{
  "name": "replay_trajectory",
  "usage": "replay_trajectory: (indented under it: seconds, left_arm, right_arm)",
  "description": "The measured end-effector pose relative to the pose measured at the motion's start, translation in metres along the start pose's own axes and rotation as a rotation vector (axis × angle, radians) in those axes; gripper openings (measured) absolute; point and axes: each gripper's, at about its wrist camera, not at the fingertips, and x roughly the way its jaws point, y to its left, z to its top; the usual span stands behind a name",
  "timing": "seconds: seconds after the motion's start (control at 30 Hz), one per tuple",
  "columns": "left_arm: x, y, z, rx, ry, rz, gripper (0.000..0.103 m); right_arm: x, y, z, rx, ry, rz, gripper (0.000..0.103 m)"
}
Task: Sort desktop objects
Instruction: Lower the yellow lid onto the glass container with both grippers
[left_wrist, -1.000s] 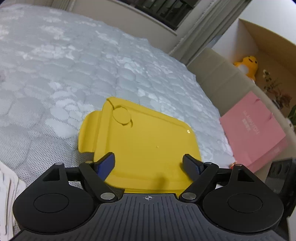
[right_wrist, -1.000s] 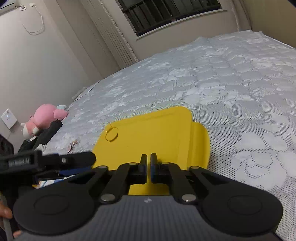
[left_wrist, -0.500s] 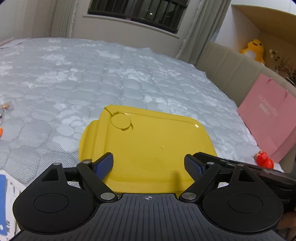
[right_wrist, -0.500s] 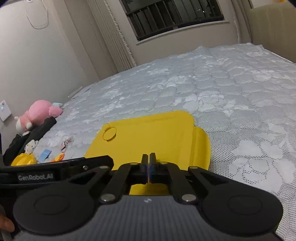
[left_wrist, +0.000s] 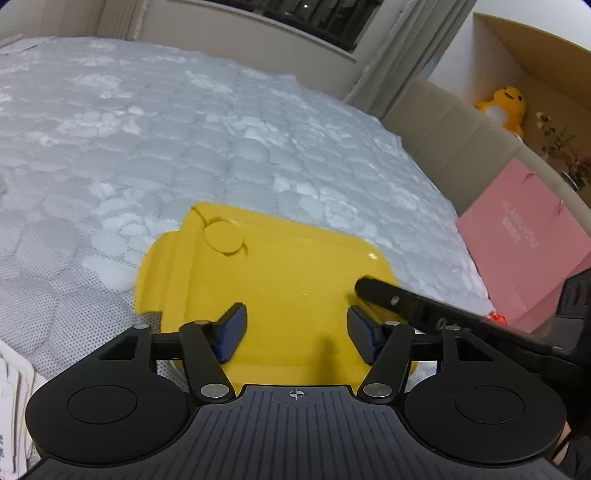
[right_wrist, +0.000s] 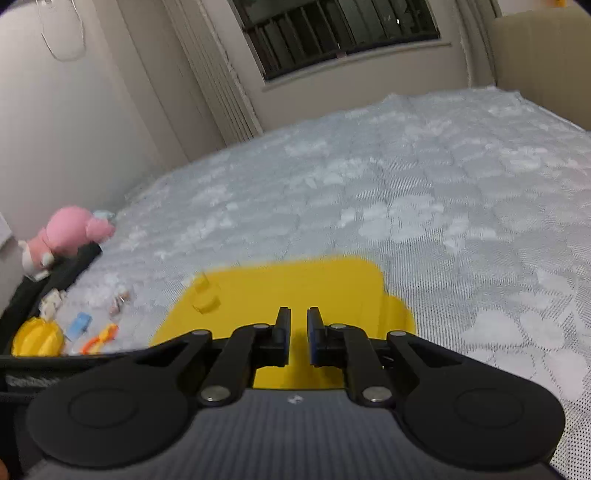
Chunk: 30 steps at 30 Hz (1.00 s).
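A yellow plastic tray (left_wrist: 280, 280) lies on the grey quilted bed, with nothing on it; it also shows in the right wrist view (right_wrist: 280, 291). My left gripper (left_wrist: 294, 330) is open and empty, just above the tray's near edge. My right gripper (right_wrist: 298, 334) has its jaws a narrow gap apart with nothing between them, over the tray's near edge. Its finger reaches into the left wrist view (left_wrist: 413, 304) from the right. Small items lie on the bed at the left: a yellow bowl-like object (right_wrist: 37, 338), a blue piece (right_wrist: 79, 323) and an orange piece (right_wrist: 99, 336).
A pink plush toy (right_wrist: 70, 232) sits on a dark object at the bed's left edge. A pink paper bag (left_wrist: 524, 251) leans at the bed's right side, with a small red object (left_wrist: 496, 317) by it. A yellow plush (left_wrist: 502, 107) sits on a shelf. White papers (left_wrist: 11, 398) lie near left.
My right gripper's jaws have parted slightly from fully shut. Both gripper views have shifted and tilted. My right gripper's finger now reaches further over the tray in the left wrist view.
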Motion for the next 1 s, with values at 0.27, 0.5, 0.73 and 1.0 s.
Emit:
replay_trajectory:
  seconds: [0.27, 0.5, 0.73, 1.0]
  left_arm:
    - [-0.002, 0.009, 0.002, -0.041, -0.018, -0.003, 0.051]
    - [-0.068, -0.005, -0.025, 0.002, -0.138, 0.092, 0.073]
    - [-0.101, -0.024, -0.093, 0.112, -0.107, 0.297, 0.093]
    - [-0.104, -0.028, -0.134, 0.106, -0.015, 0.328, 0.094]
  right_arm:
    - [0.003, 0.02, -0.004, -0.079, -0.023, -0.067, 0.013]
    - [-0.069, 0.032, -0.023, -0.065, -0.137, -0.069, 0.049]
    - [-0.134, 0.044, -0.08, -0.066, -0.143, -0.112, 0.08]
    - [-0.161, 0.063, -0.119, -0.085, -0.133, -0.126, 0.097]
